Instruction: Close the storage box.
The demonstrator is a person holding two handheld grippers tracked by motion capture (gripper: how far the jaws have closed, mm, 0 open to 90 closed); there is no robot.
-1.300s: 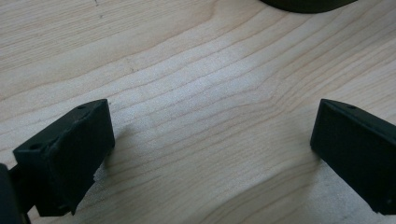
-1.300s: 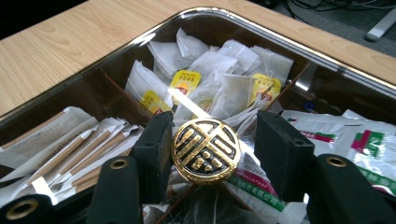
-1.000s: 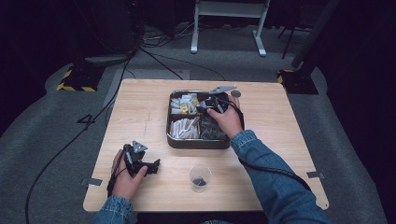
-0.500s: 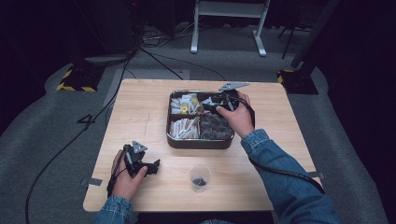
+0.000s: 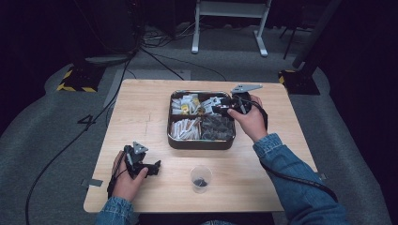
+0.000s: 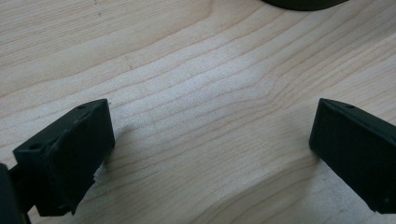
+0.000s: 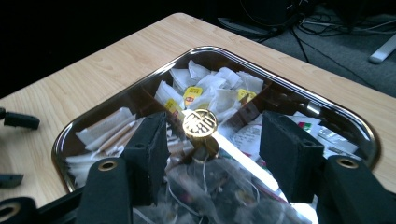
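- High view: a wooden table [image 5: 141, 112] stands on a grey floor, and a dark metal tray [image 5: 202, 142] sits on it a little past the middle.
- The tray is split into 4 compartments; the 2 far ones hold white tea bags [image 5: 184, 104] with yellow tags, the near left one holds pale paper sticks [image 5: 185, 128], and the near right one holds dark mesh bags [image 5: 218, 126].
- The right gripper [image 5: 222, 108] hangs over the far right part of the tray, held by the right hand [image 5: 248, 119] in a denim sleeve, with its grey plate tilted up toward the far edge.
- The left gripper [image 5: 155, 166] rests low on the near left of the table in the left hand [image 5: 126, 180], well apart from the tray.
- A small clear plastic cup [image 5: 201, 178] stands near the front edge, just in front of the tray, with something dark at its bottom.
- Left gripper view: the 2 black jaws stand wide apart with bare wood grain between them and nothing held; a dark curved edge shows at the top.
- Right gripper view: the jaws are spread over the tray, pinching nothing; a round gold knob [image 7: 200, 124] with an embossed pattern sits between them at the tray's centre divider.
- Mesh bags [image 7: 219, 191] lie just below the jaws, and tea bags [image 7: 205, 91] lie beyond the knob.
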